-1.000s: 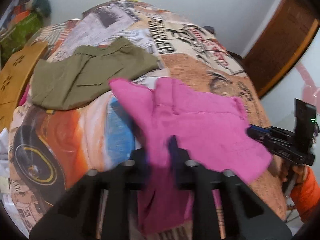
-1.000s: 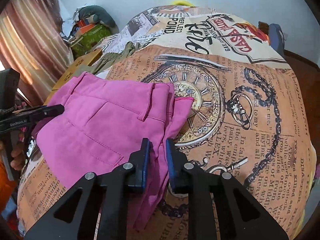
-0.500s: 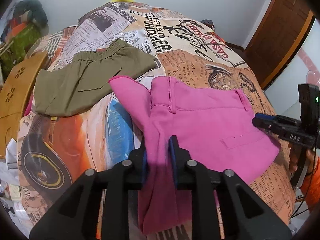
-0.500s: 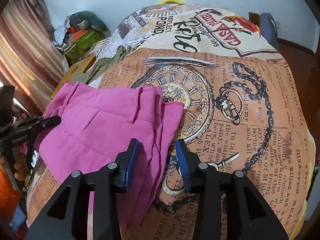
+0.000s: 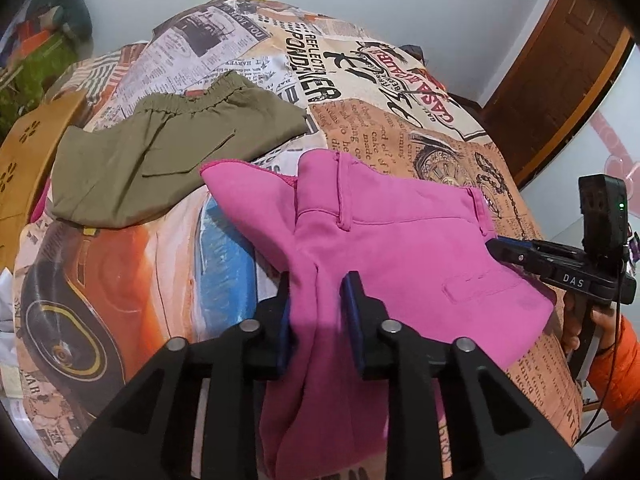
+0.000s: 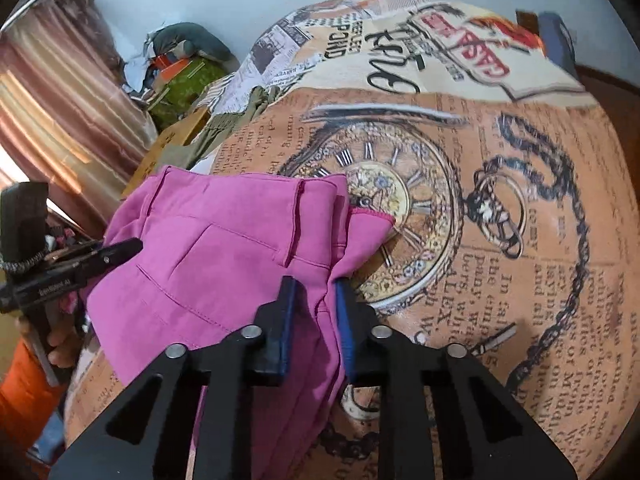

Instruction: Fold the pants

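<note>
My left tongs (image 5: 318, 312) and right tongs (image 6: 316, 316) each straddle bunched folds of the soft pink cotton pants (image 5: 400, 248) at lower centre on the printed bedspread (image 5: 400, 128), jaws narrowly parted; limp, light cloth, best gripped at seams

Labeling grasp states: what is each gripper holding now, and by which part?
Both jaws stand apart. The left gripper has a bunched fold of the pink pants between its fingers, and the right gripper has another fold. Whether either one grips cannot be told.
</note>
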`<state>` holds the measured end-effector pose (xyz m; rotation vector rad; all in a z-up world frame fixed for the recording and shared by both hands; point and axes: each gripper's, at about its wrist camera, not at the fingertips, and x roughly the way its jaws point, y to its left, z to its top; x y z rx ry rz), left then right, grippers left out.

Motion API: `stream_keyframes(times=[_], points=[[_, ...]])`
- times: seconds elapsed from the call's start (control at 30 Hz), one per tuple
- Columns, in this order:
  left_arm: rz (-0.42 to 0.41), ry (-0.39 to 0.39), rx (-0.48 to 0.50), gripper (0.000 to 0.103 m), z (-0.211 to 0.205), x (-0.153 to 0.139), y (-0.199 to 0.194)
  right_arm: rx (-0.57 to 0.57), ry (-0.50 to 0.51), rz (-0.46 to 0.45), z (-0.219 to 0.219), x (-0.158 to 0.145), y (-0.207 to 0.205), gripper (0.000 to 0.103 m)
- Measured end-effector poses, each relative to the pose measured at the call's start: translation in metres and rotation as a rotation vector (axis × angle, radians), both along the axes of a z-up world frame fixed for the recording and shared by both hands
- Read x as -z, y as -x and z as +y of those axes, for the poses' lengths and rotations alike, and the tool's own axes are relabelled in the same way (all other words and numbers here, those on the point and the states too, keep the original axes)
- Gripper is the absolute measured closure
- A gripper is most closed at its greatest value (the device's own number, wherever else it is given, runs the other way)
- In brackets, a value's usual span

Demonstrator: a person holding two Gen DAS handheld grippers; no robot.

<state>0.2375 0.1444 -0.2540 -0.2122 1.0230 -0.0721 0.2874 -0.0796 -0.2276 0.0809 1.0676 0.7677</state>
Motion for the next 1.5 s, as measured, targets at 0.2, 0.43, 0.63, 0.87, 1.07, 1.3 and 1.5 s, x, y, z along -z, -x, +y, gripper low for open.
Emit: stream_keyframes(times=[0.2,0.43,0.63,0.87,1.07,1.3,1.5], points=[[-0.028,-0.107,0.023,0.089,-0.014,-0.010,0.002,0.012,0.009,-0.055,-0.004,-0.011,0.002,0.092],[-0.053,-0.086,0.016,0.091,-0.012,-0.026,0.007,0.019,-0.001,-0.111,-0.006,-0.039,0.001,0.094],[-0.115,-0.112,0.023,0.091,-0.019,-0.057,0.017,0.013,0.004,-0.174,-0.004,-0.068,0.009,0.095],[-0.166,-0.114,0.013,0.091,-0.013,-0.089,0.026,0.030,-0.008,-0.246,-0.005,-0.104,0.010,0.101],[-0.078,-0.099,-0.029,0.091,0.001,-0.061,0.025,0.021,0.042,-0.164,0.000,-0.083,0.011,0.100],[-0.017,-0.071,-0.061,0.091,0.017,-0.031,0.026,-0.009,0.087,-0.114,0.021,-0.052,0.005,0.055],[-0.018,-0.113,-0.048,0.091,0.014,-0.023,0.022,-0.032,0.109,-0.037,0.037,-0.026,-0.005,0.055]])
